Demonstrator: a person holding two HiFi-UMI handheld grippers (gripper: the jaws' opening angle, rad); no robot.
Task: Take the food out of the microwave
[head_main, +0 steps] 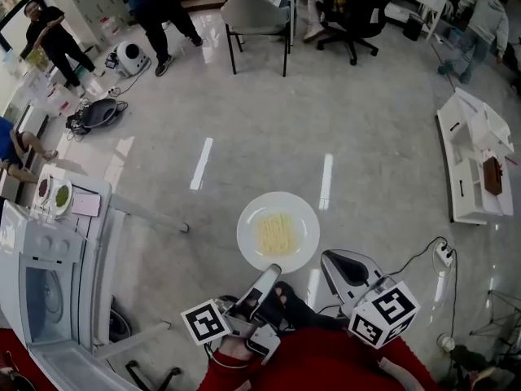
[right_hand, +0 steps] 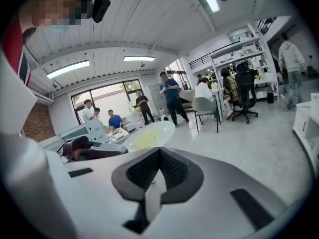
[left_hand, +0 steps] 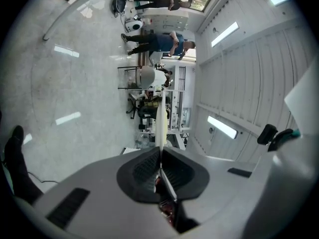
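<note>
A white plate (head_main: 278, 232) with pale yellow noodles (head_main: 275, 234) hangs level over the floor in the head view. My left gripper (head_main: 273, 270) is shut on its near rim. In the left gripper view the plate (left_hand: 160, 116) shows edge-on, pinched between the jaws of the left gripper (left_hand: 160, 152). My right gripper (head_main: 329, 257) is beside the plate's right, apart from it, jaws together and holding nothing. The right gripper (right_hand: 158, 151) sees the plate (right_hand: 148, 135) to its left. The white microwave (head_main: 42, 293) stands at lower left.
A white counter (head_main: 89, 187) left of the plate carries small dishes (head_main: 62, 195). A grey chair (head_main: 256, 17) and several people stand at the far side. A white shelf unit (head_main: 470, 160) lies at right, and a power strip with cable (head_main: 444, 255) is on the floor.
</note>
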